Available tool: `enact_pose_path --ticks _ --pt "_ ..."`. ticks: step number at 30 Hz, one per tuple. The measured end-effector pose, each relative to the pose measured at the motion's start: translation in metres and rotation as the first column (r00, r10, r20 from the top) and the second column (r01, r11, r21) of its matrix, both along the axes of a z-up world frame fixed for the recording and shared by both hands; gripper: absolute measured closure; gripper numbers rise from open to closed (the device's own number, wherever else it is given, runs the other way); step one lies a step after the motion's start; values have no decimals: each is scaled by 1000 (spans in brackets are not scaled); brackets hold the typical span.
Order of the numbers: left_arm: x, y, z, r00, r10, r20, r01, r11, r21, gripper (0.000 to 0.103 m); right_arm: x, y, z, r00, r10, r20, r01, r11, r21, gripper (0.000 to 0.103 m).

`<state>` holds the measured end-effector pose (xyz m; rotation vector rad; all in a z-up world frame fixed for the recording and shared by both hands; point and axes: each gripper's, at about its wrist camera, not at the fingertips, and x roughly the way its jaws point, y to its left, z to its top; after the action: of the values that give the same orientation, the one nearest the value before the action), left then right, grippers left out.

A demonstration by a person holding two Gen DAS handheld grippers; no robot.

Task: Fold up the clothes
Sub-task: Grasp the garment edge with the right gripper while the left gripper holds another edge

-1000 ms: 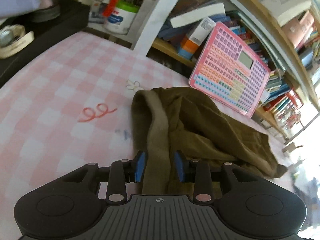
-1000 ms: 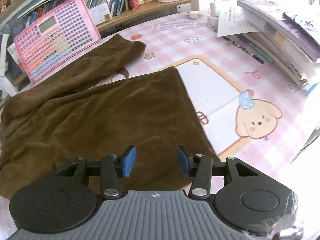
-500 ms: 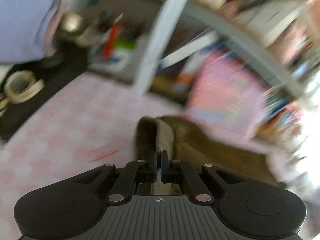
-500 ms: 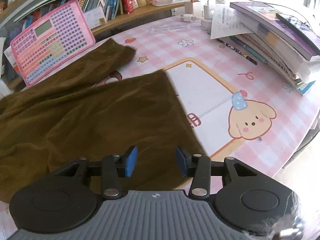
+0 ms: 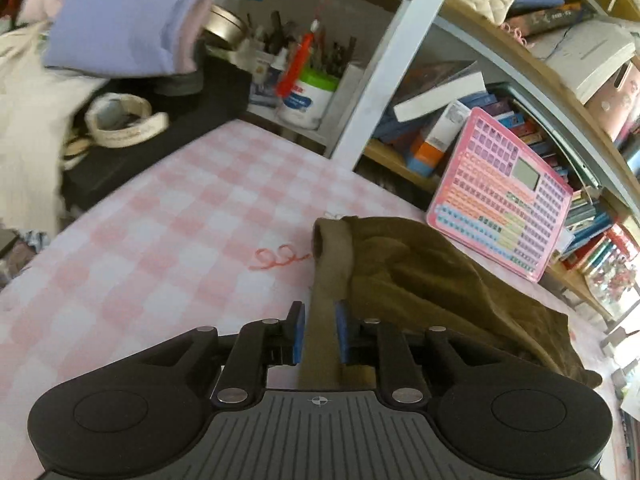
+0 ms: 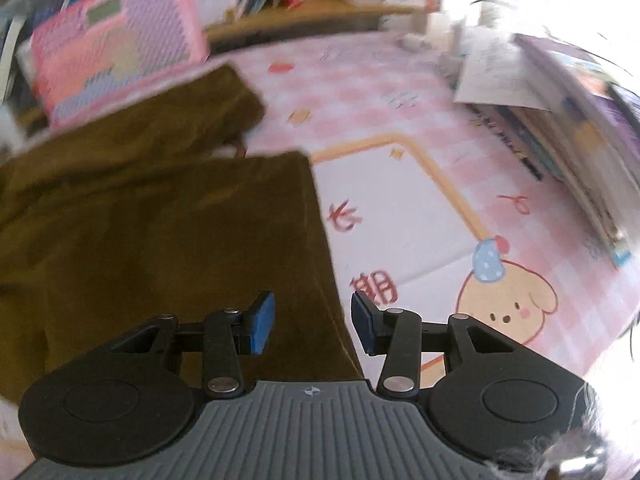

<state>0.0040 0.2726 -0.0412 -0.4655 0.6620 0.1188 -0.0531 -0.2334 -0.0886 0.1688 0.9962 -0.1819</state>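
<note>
**Now: positioning for the fold**

Brown garment [image 5: 420, 280] lies lower right on the pink mat [image 5: 160, 240]. Left gripper [image 5: 319, 334] straddles its waistband, jaws parted, unclamped. Right gripper [image 6: 312, 326] hovers wide open over the hem edge [image 6: 324, 240]. Next: close both, then lift.

Left wrist cam sits low over my left gripper [image 5: 319, 334], close to the table, facing the shelves. Right wrist cam rides above my right gripper [image 6: 313, 328], angled down across the mat, blurred. Both catch the brown garment [image 5: 420, 276] [image 6: 160, 220] and pink keyboard toy [image 5: 504, 200] [image 6: 116, 36].
</note>
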Motion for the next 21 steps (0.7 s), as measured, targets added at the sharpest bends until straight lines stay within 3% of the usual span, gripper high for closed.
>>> enact_pose_path --ticks 3,6,8,10,11,13,16,21 --pt "-32 2 -2 994 105 -24 -106 993 -58 83 -4 -1 -7 997 71 -39 -71 997 4 62" --pt "-55 0 -11 982 173 -78 -181 978 -104 78 -11 -2 -12 987 153 -52 -153 988 6 68" --pt "-66 -5 -17 971 204 -125 -220 967 -132 75 -17 3 -14 970 239 -43 -241 969 -48 74" --pt "-72 -9 -22 963 228 -144 -254 946 -202 65 -20 6 -14 942 333 -35 -335 939 -75 88" --pt "-75 -9 -25 959 240 -151 -272 926 -261 57 -20 6 -14 931 364 -36 -366 927 -81 89" --pt "-79 -8 -36 946 270 -177 -321 850 -417 50 -19 3 -14 916 399 -33 -400 913 -78 89" --pt "-82 -15 -47 927 311 -211 -376 745 -551 50 -20 -4 -14 910 414 -24 -415 908 -55 89" --pt "-73 -22 -52 902 354 -247 -430 685 -588 50 -26 -11 -14 909 417 -4 -416 908 -50 89"
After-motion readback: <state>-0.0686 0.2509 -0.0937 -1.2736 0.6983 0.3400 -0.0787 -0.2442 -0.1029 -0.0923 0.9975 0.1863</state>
